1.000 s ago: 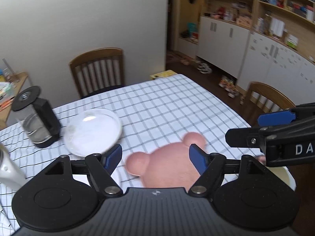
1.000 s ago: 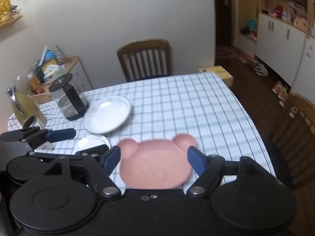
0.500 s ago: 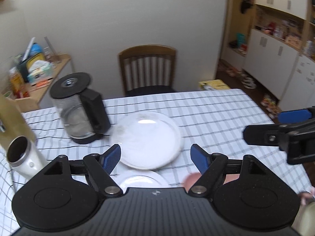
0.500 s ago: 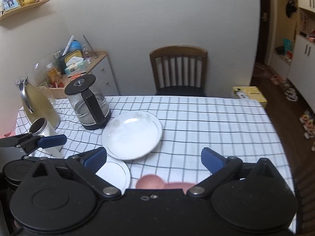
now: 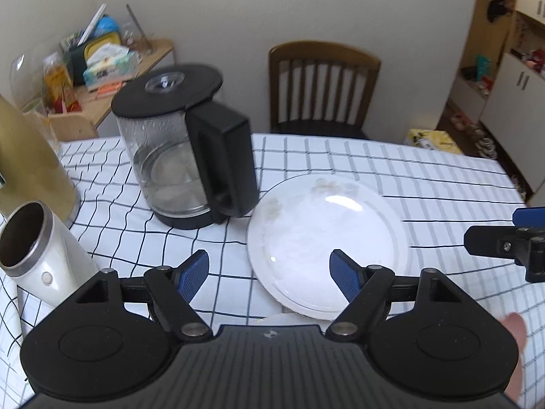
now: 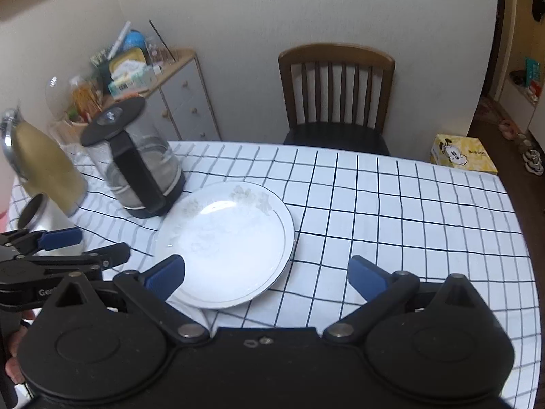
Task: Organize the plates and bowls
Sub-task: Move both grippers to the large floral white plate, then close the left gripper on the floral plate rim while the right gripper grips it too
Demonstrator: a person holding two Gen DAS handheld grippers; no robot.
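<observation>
Both your left gripper (image 5: 269, 274) and right gripper (image 6: 267, 277) gaped empty, approaching the white plate (image 6: 228, 243) mid-frame; next, grip its rim.

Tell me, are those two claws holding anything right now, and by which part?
Nothing is held. The left gripper and right gripper both stand open over the large white plate, pads touching nothing.
</observation>
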